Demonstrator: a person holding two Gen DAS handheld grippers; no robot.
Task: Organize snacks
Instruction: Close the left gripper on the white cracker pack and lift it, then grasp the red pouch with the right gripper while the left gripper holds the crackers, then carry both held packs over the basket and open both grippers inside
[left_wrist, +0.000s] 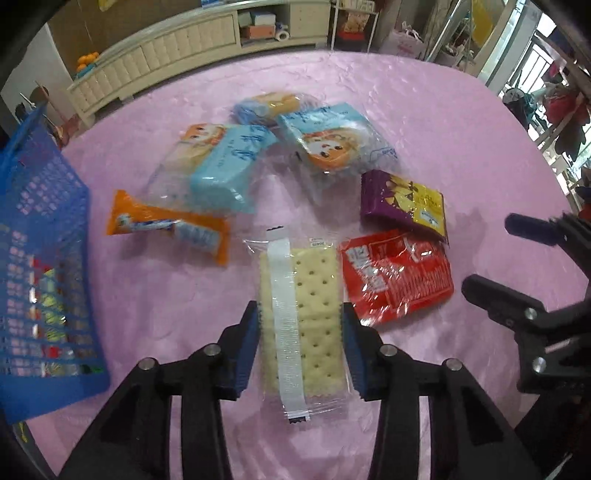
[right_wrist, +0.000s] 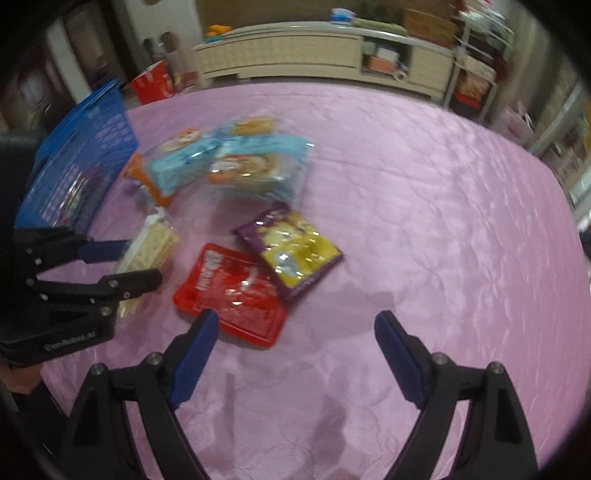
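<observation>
My left gripper (left_wrist: 300, 314) straddles a clear-wrapped cracker pack (left_wrist: 303, 317) on the pink tablecloth, one pad against each long side, closed on it. The pack also shows in the right wrist view (right_wrist: 147, 251), between the left gripper's fingers (right_wrist: 110, 251). My right gripper (right_wrist: 295, 325) is open and empty above bare cloth, just right of a red packet (right_wrist: 232, 295). A purple-and-yellow packet (right_wrist: 291, 251) lies behind the red one. Blue cake packs (left_wrist: 221, 166) and an orange bar (left_wrist: 166, 225) lie farther back. A blue mesh basket (left_wrist: 40, 258) with several snacks inside stands at the left.
The pink table's right half (right_wrist: 443, 221) holds nothing. A cream cabinet (right_wrist: 314, 51) and shelves stand beyond the far edge. A red bucket (right_wrist: 151, 86) is past the basket. The right gripper shows at the left wrist view's right side (left_wrist: 517, 266).
</observation>
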